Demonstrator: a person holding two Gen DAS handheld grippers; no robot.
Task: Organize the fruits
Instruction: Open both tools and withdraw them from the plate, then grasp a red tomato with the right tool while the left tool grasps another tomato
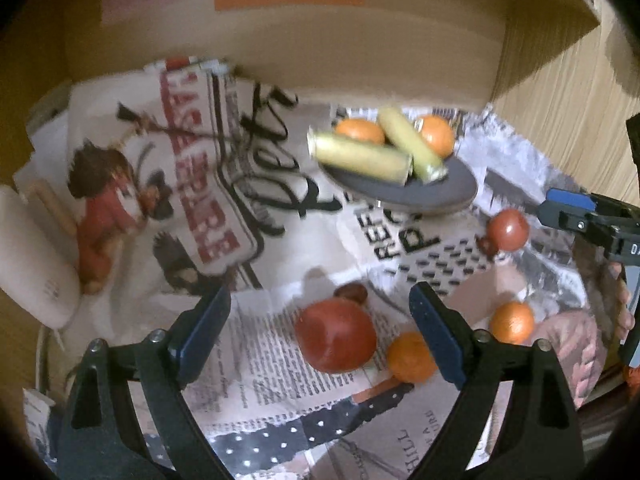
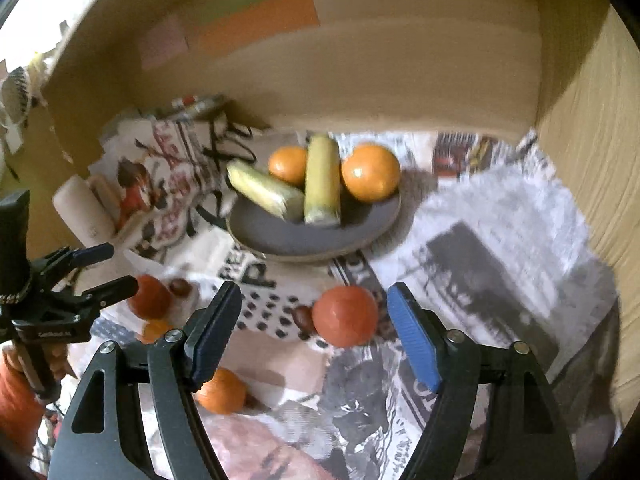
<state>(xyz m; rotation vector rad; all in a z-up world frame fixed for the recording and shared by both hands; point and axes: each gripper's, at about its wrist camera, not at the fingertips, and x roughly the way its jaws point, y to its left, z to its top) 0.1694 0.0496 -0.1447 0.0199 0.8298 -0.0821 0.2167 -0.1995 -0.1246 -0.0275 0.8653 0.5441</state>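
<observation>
Between the spread fingers of the left gripper (image 1: 320,332) sits a big red tomato (image 1: 336,336) on the newspaper (image 1: 256,364), small orange (image 1: 410,356) touching the right finger, nothing grasped. Beyond the fingertips: dark plate (image 1: 424,190) with two corn cobs, two oranges. Right gripper (image 2: 316,332) also released, second tomato (image 2: 345,316) between its tips, plate (image 2: 304,236) ahead.
</observation>
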